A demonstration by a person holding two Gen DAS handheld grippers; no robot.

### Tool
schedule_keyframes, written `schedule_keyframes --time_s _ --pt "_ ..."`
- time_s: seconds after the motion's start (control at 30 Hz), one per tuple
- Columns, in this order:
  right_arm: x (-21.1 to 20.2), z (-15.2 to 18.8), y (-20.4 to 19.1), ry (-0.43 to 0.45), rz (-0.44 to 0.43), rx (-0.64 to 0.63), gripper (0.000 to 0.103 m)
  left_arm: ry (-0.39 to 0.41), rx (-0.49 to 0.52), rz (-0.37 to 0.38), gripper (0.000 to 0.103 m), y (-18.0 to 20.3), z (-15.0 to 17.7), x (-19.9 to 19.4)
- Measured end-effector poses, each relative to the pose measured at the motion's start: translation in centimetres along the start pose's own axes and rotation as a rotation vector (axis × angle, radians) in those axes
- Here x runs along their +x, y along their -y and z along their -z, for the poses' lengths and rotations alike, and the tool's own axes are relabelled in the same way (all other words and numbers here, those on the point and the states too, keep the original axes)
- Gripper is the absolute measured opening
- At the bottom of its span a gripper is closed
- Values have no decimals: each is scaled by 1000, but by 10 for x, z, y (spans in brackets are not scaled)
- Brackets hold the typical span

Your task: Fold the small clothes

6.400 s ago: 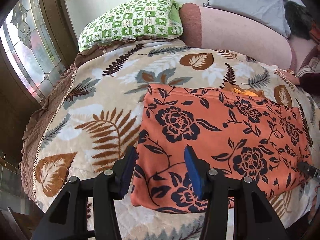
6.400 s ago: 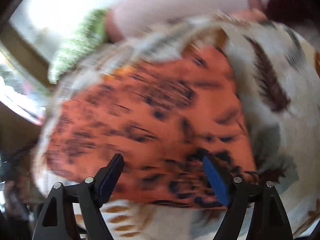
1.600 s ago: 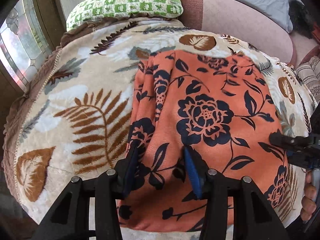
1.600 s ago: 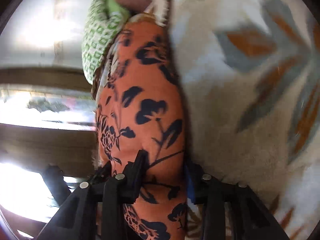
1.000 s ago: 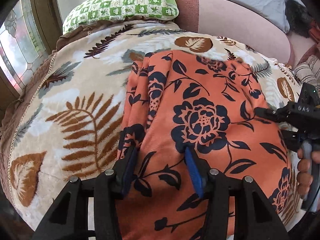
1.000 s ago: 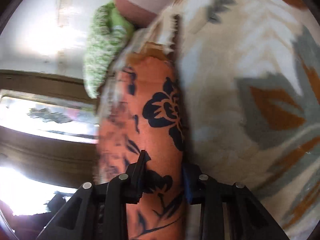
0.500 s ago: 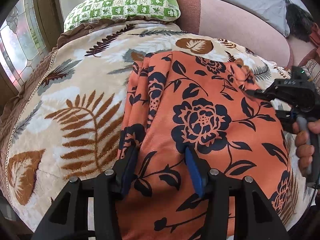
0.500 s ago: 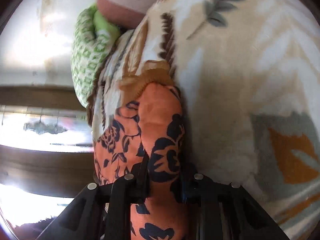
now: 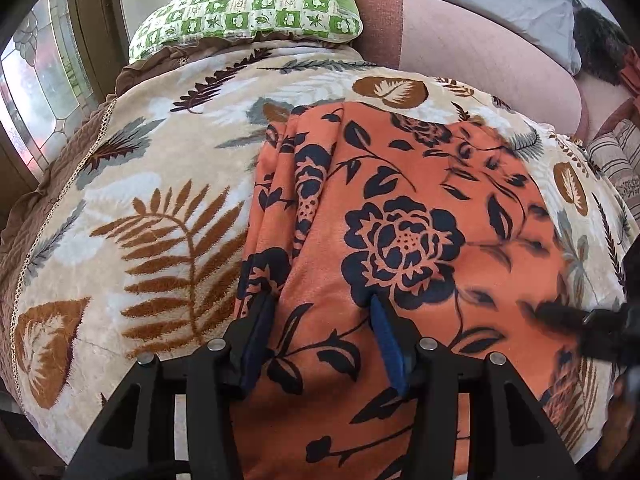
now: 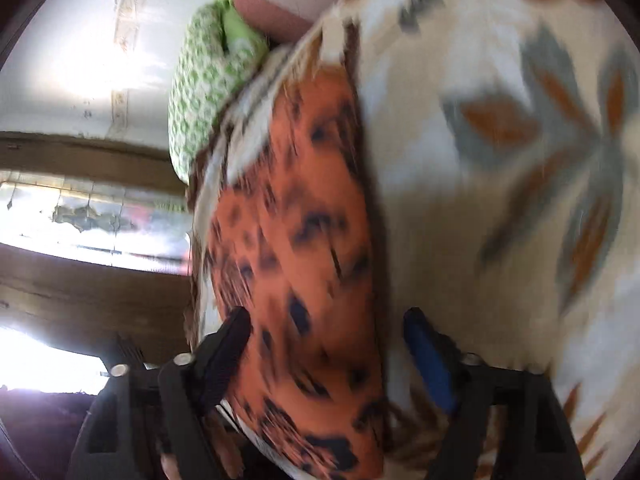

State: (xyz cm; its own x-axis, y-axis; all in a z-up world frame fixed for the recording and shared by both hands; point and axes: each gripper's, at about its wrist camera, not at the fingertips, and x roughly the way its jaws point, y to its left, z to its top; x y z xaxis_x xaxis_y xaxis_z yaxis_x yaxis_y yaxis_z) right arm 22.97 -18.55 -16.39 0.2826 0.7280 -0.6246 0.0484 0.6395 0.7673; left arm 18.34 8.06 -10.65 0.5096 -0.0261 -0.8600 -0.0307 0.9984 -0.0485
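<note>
the orange fleece garment with dark navy flowers [image 9: 404, 236] lies folded on the cream leaf-patterned blanket [image 9: 160, 184], well below the green-and-white checked pillow [image 9: 248, 8] that sits at the blanket's far edge. its left side is bunched into long narrow pleats, while the rest spreads flat towards the blanket's right side.

the left gripper [image 9: 320, 312] is at the garment's near part, on the side away from the pillow. its two blue-padded fingers [image 9: 386, 344] stand partly apart with a raised ridge of the orange cloth between them. both pads press into the sides of that ridge, so the jaws are clamped on the garment. the left finger sits just at the garment's pleated left edge, next to the bare blanket.

the right gripper [image 10: 328, 340] shows in the left wrist view only as a dark blurred shape at the garment's right edge [image 9: 580, 320]. in its own view, which is motion-blurred, the garment runs as a long orange strip from between the fingers up towards the pillow [image 10: 208, 92]. its jaws have just been opening. they now stand apart, the left finger at the garment's left edge and the blue pad of the right finger clear of the cloth, over the blanket beside it. the cloth lies in the gap but the pads do not squeeze it.

a pink upholstered cushion [image 9: 472, 44] stands just right of the pillow, behind the blanket.
</note>
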Motion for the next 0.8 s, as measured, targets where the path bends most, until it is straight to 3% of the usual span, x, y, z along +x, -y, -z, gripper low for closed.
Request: schedule_keyframes --time_s 0.07,0.17,0.23,0.27,0.33,0.5,0.63,0.67,0.7,0.73,0.8 --pt "-4 2 1 20 1 18 40 -3 -4 6 52 -1 -1 -2" --pt "-9 5 -27 42 123 -114 41 -5 -57 41 52 -9 -2 -11" --pt "-17 7 -35 65 161 -139 49 22 -113 88 52 -23 4 -26" --pt "-25 9 -38 87 179 -145 58 34 -129 96 54 -28 8 -31" --pt "-48 17 -44 158 194 -184 59 43 -170 82 58 -43 19 -37" --pt "-48 28 -85 173 145 -356 60 -48 -326 246 58 -75 33 -28" --pt "-12 32 -86 95 152 -405 64 -126 -391 380 58 -77 41 -16" --pt "-8 31 -81 93 153 -402 64 -144 -390 377 50 -75 42 -12" --pt "-9 32 -77 99 142 -400 64 -163 -396 369 29 -76 43 -7" --pt "-10 30 -75 100 122 -388 64 -190 -419 396 23 -77 44 -6" --pt "-14 26 -74 94 116 -377 64 -161 -441 420 18 -78 42 -19"
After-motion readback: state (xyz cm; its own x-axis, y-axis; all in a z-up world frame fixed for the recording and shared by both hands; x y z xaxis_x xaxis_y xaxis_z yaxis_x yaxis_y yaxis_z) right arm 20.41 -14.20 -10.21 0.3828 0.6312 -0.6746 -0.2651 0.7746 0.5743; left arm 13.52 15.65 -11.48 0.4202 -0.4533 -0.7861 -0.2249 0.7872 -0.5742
